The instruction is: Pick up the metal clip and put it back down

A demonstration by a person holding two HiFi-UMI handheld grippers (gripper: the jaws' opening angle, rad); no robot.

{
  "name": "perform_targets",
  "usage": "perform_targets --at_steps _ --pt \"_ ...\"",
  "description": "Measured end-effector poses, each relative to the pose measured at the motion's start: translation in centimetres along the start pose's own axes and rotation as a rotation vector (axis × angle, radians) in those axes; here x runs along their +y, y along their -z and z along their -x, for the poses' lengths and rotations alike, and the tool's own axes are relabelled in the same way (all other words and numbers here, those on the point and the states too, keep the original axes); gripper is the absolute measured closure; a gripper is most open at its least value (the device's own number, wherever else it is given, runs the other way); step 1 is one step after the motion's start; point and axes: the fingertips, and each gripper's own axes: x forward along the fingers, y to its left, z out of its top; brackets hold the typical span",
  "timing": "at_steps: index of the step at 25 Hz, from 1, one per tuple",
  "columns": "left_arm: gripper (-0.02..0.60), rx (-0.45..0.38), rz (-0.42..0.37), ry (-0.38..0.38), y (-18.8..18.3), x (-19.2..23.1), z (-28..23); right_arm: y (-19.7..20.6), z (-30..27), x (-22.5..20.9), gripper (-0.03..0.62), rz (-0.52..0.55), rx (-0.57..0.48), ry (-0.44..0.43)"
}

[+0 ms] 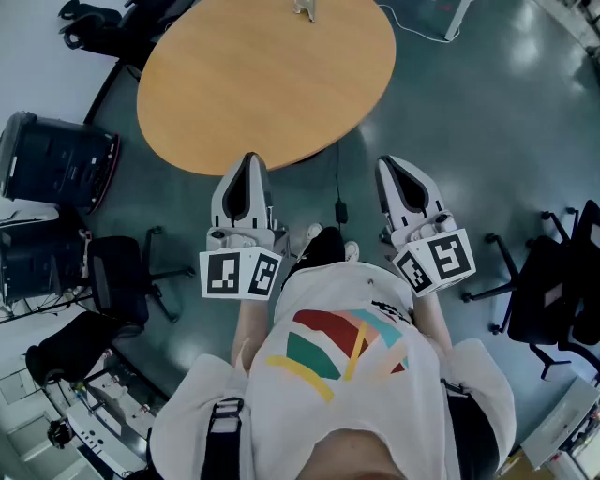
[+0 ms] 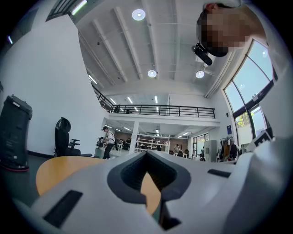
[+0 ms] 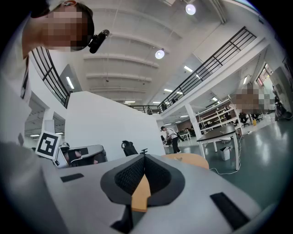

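Left gripper (image 1: 250, 159): held low in front of the chest, tips pointing forward toward the table's near edge; jaws closed together, nothing between them.
Right gripper (image 1: 389, 161): level with the left, set apart from it, same aim; jaws pressed together, empty.
Metal clip (image 1: 304, 9): lying at the far side of the round wooden table (image 1: 262, 84), well apart from both grippers.

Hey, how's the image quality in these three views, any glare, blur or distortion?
Head view: dim with a bluish cast, soft sheen on the floor, the metal clip tiny at the far edge of the table. Left gripper view: heavy fisheye, dark corners, ceiling lights blooming, bright window. Right gripper view: same fisheye, railing bowed.
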Motion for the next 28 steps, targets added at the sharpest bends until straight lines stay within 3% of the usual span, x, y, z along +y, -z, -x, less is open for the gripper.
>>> perform_targets --at_steps 8,14,22,28 --pt "0.538 0.019 0.007 0.017 1.4 1.3 -3.4 0.8 -2.0 -2.2 0.582 -0.014 0.003 0.020" --pt "0.538 0.012 0.021 0.061 1.9 3.4 -9.7 0.1 -7.1 -4.6 0.582 0.025 -0.004 0.021" --pt "0.538 -0.038 0.087 0.024 0.8 9.9 -23.3 -2.2 -20.7 -11.4 0.582 0.106 0.060 -0.012" --pt "0.538 0.013 0.136 -0.024 2.0 16.4 -32.5 -3.1 -33.1 -15.5 0.582 0.134 0.104 -0.069"
